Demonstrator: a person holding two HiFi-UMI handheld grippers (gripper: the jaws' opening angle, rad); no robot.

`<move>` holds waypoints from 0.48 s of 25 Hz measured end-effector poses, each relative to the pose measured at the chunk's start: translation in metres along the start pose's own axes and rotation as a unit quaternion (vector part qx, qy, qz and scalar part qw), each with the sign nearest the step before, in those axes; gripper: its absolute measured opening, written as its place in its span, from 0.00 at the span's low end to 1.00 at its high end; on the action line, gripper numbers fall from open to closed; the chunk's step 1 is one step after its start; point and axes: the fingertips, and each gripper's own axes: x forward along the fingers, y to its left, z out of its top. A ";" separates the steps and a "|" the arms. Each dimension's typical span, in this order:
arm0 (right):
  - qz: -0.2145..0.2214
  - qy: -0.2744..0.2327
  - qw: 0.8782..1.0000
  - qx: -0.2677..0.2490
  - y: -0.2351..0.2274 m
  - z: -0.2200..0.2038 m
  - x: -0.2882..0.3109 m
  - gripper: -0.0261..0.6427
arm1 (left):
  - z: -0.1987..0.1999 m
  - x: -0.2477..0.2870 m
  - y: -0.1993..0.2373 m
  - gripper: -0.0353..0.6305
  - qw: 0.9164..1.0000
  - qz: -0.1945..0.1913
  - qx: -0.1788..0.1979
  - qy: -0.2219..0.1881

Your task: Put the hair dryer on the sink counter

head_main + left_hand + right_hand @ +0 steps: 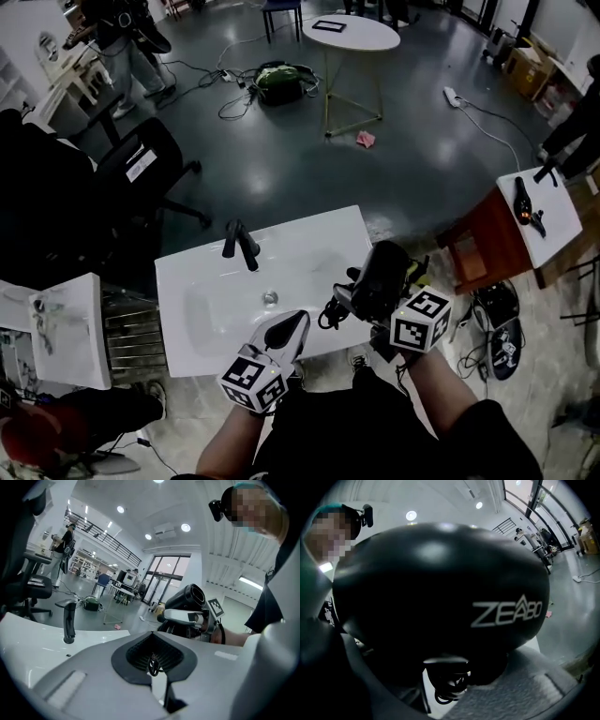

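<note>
Clamping the black hair dryer (386,267), the right gripper (367,302) hangs over the white sink counter (309,239); the left gripper (289,333), jaws together, hovers beside it.

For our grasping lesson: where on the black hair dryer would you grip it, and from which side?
Probably the thick round body of the hair dryer, squeezed across its width from the person's side, as the right gripper does. The body fills the jaws, and the bundled cord hangs free beneath.
</note>
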 end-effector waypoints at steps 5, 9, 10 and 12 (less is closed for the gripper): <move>0.036 0.028 0.999 -0.014 -0.022 0.008 0.000 0.34 | -0.001 0.021 -0.008 0.06 0.999 0.038 -0.008 -0.012; 0.065 0.053 0.996 -0.024 -0.035 0.009 0.001 0.34 | -0.005 0.034 -0.014 0.06 0.997 0.069 -0.016 -0.021; 0.073 0.059 0.995 -0.026 -0.037 0.008 0.002 0.34 | -0.007 0.036 -0.016 0.06 0.997 0.077 -0.018 -0.023; 0.089 0.071 0.993 -0.029 -0.040 0.007 0.001 0.34 | -0.010 0.040 -0.020 0.06 0.995 0.094 -0.022 -0.027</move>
